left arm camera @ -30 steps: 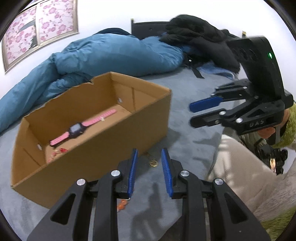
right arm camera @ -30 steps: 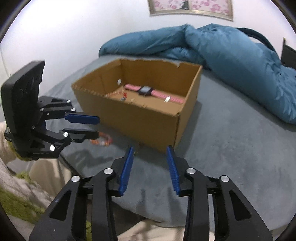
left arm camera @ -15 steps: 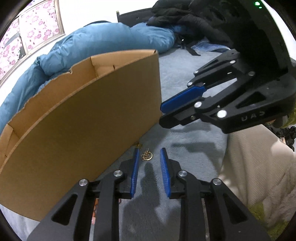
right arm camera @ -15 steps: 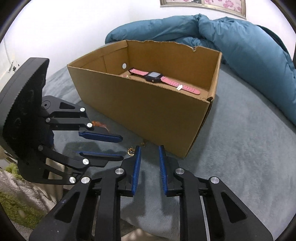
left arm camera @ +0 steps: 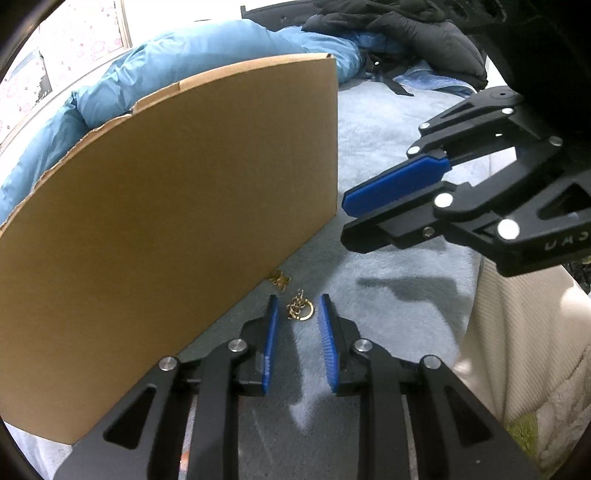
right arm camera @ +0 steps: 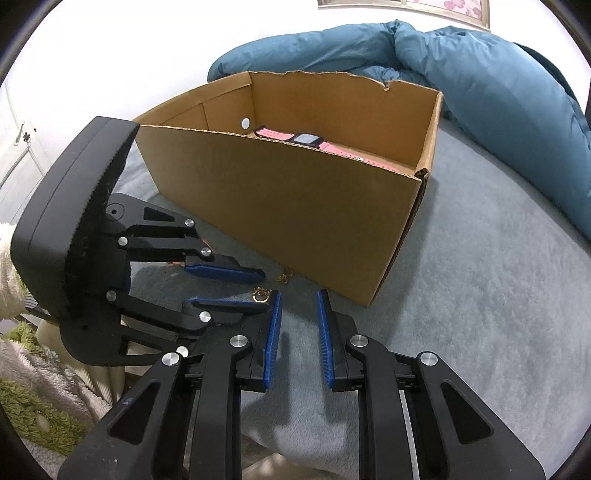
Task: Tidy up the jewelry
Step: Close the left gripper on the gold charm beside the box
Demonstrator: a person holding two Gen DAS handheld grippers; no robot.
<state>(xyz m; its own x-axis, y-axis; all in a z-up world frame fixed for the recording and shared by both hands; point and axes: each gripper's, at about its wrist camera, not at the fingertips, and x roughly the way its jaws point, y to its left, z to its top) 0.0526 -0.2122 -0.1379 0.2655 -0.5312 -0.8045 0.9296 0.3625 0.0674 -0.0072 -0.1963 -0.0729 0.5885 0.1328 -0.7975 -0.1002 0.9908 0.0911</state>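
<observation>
Left gripper (left arm camera: 297, 308): jaws just closing, narrow gap, astride gold chain (left arm camera: 300, 307), apparently not pinching.
Right gripper (right arm camera: 298, 301): narrowly parted, empty.
Watch (right arm camera: 306, 139): inside cardboard box (right arm camera: 295, 206).

A rumpled blue duvet (right arm camera: 480, 74) lies at the back of the grey bed (right arm camera: 480, 277), a black jacket (left arm camera: 417, 33) heaped beside it.

Cardboard box (left arm camera: 177, 206) wall blocks left; open blanket (right arm camera: 480, 295) right.
</observation>
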